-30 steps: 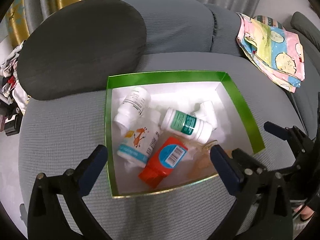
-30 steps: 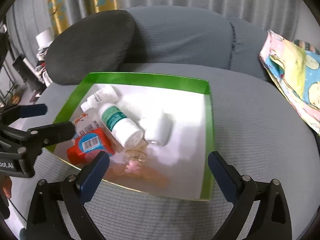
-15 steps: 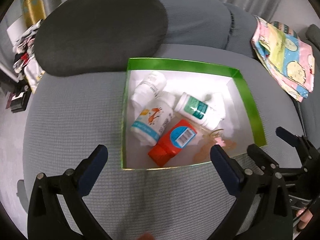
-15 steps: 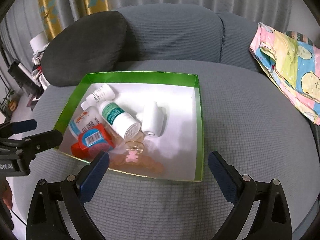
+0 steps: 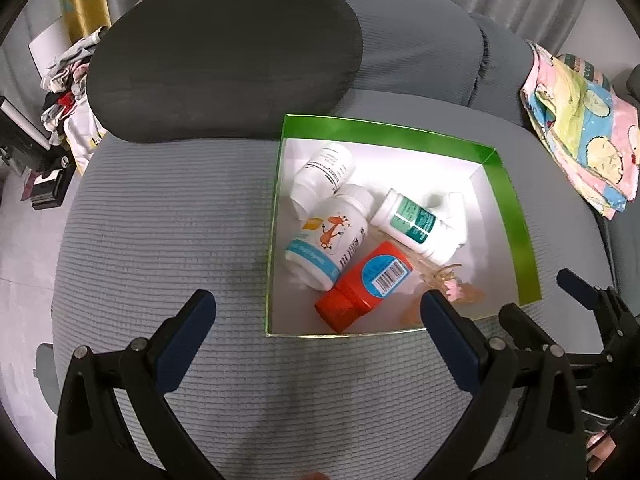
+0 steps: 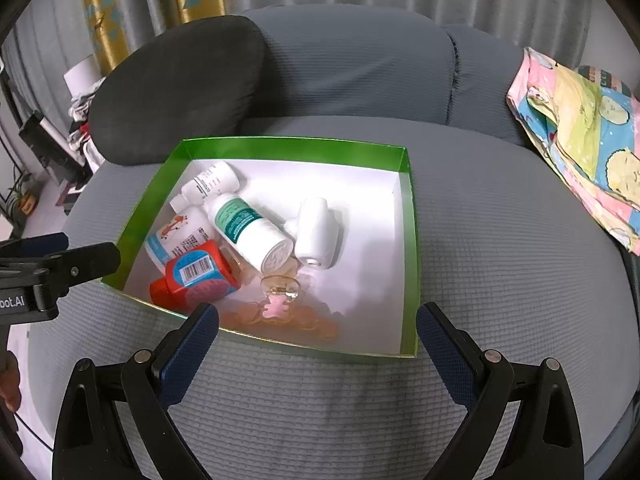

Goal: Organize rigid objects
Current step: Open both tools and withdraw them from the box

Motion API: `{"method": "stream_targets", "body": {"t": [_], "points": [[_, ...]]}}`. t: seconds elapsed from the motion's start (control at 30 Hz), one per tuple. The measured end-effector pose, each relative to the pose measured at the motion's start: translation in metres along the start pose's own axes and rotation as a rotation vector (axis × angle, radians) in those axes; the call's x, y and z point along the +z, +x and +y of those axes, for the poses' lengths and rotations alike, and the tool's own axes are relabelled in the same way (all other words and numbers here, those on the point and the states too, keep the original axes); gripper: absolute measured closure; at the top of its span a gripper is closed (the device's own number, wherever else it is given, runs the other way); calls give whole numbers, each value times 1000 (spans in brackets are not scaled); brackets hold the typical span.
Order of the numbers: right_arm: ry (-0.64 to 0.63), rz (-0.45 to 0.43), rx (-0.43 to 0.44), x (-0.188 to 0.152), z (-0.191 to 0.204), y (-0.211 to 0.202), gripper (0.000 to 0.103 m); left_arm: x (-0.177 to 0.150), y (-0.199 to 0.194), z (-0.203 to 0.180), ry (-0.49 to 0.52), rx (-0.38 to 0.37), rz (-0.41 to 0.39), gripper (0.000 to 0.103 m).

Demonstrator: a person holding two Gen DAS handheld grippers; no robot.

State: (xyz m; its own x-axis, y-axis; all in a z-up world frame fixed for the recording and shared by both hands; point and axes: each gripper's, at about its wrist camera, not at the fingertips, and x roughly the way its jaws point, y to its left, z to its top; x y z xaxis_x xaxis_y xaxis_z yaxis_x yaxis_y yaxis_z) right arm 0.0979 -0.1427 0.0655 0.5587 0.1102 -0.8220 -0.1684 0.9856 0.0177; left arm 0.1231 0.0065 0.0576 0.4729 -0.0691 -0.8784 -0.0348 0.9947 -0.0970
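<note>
A green-walled box [image 5: 516, 224] [image 6: 412, 216] with a white floor sits on a grey sofa seat. In it lie a red bottle [image 5: 366, 284] [image 6: 196, 276], a white bottle with a green label [image 5: 416, 226] [image 6: 248, 232], a white bottle with a cartoon label [image 5: 328, 236] [image 6: 178, 236], a plain white bottle [image 5: 324, 174] [image 6: 208, 186], a small white container [image 6: 316, 232] and a clear hair clip with a pink bear [image 6: 278, 304] [image 5: 452, 286]. My left gripper [image 5: 316, 314] is open and empty, near the box's front left. My right gripper [image 6: 318, 326] is open and empty at the box's front edge.
A dark grey cushion [image 5: 224, 56] [image 6: 176, 88] lies behind the box to the left. A colourful folded cloth [image 5: 580, 120] [image 6: 580, 140] lies at the right. Clutter stands on the floor at far left [image 5: 60, 92]. The right gripper shows in the left wrist view [image 5: 560, 308].
Both grippers have pulled back and away from the box, which now looks smaller and farther. The left view has shifted left, so the box sits right of centre. The contents have not moved.
</note>
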Motion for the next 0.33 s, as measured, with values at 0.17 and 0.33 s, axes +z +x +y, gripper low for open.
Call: {"method": "stream_targets", "body": {"t": [0.17,0.33], "points": [[0,4,-2,1,1,3,4,1,4,0,-8,11,9,1],[2,7,-5,0,1,5,4,0,8,0,-10,0,24,1]]}}
